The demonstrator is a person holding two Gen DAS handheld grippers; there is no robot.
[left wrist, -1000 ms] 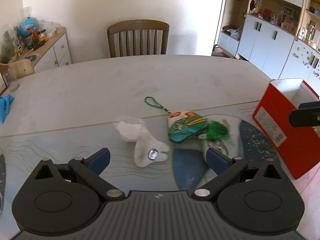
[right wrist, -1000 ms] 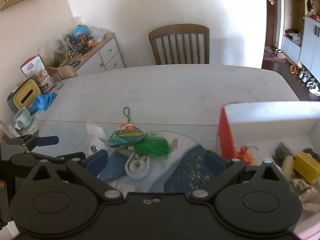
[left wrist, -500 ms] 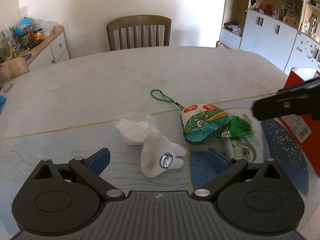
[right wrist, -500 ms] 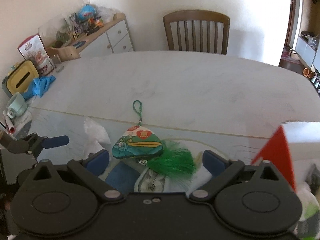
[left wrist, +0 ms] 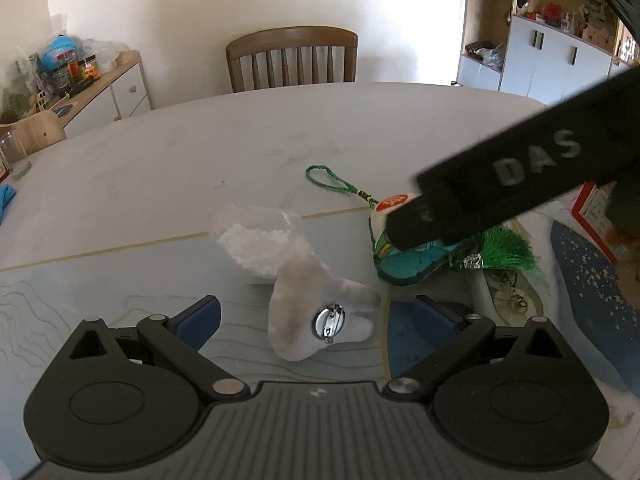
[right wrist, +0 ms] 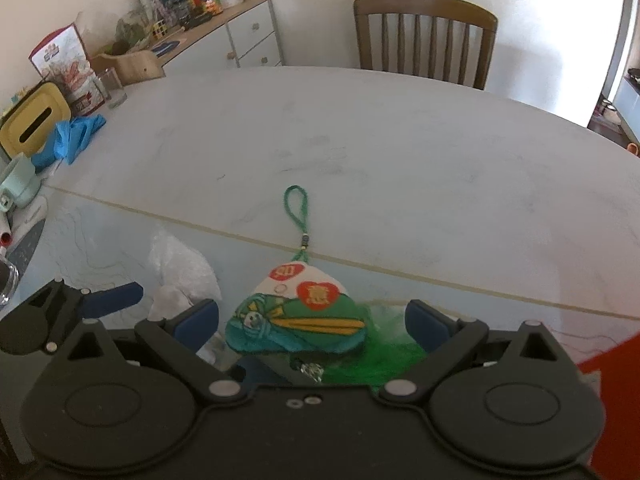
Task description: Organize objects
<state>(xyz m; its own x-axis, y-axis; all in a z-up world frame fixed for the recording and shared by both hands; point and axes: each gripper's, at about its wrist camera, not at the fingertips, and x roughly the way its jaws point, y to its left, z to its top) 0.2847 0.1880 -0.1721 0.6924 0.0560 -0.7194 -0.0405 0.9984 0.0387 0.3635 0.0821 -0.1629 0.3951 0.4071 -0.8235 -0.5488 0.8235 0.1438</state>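
Note:
A green sachet charm (right wrist: 298, 326) with red patches, a green cord loop and a green tassel (left wrist: 506, 254) lies on the table mat. My right gripper (right wrist: 312, 322) is open, its blue pads on either side of the charm, apart from it. A white plush tooth brooch (left wrist: 320, 316) with a metal pin lies between the open pads of my left gripper (left wrist: 320, 318). A clear bag of white powder (left wrist: 260, 248) lies just behind it. The right gripper's black body crosses the left wrist view and hides part of the charm (left wrist: 404, 268).
A red box (left wrist: 594, 208) stands at the right. A wooden chair (left wrist: 292, 58) is at the table's far side. A yellow tissue box (right wrist: 32, 122), blue cloth (right wrist: 70, 136) and mint cup (right wrist: 18, 180) sit at the left edge. A sideboard (right wrist: 224, 36) stands behind.
My right gripper has moved left and forward from the red box until its pads flank the charm. My left gripper has closed in on the tooth brooch. Both stay open.

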